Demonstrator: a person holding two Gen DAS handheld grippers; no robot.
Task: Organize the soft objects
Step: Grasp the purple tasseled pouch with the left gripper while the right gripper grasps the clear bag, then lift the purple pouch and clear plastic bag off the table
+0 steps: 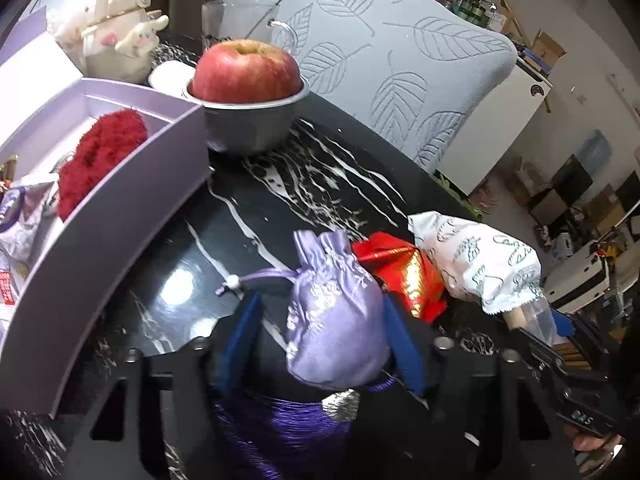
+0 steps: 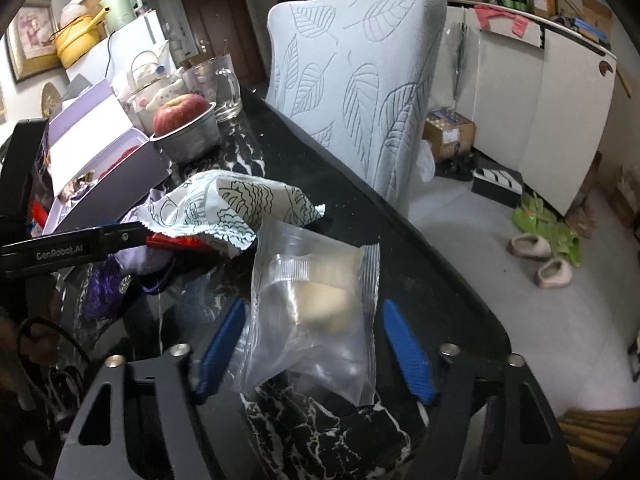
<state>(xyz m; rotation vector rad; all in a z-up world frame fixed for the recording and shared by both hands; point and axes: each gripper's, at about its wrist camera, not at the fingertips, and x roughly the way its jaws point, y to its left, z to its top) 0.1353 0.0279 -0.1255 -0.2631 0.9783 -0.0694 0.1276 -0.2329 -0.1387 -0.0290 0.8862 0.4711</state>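
Observation:
A lavender satin drawstring pouch [image 1: 332,320] lies on the black marbled table [image 1: 280,200], between the blue fingers of my left gripper [image 1: 318,298]. Its right side meets the right finger [image 1: 398,344]; a dark gap shows at the left finger, so the gripper is open. A red and gold pouch [image 1: 408,276] and a white printed packet [image 1: 476,256] lie just beyond. My right gripper [image 2: 314,304] is open around a clear plastic packet [image 2: 316,288] with a pale bun inside, fingers close on either side. A lavender box [image 1: 120,208] at the left holds a red fuzzy item [image 1: 100,152].
An apple [image 1: 246,72] sits in a grey metal bowl [image 1: 248,128] behind the box, with a plush toy [image 1: 116,40] and a glass mug [image 1: 240,20] further back. A chair with a leaf-patterned cover [image 2: 360,80] stands against the table's far edge. The floor lies to the right.

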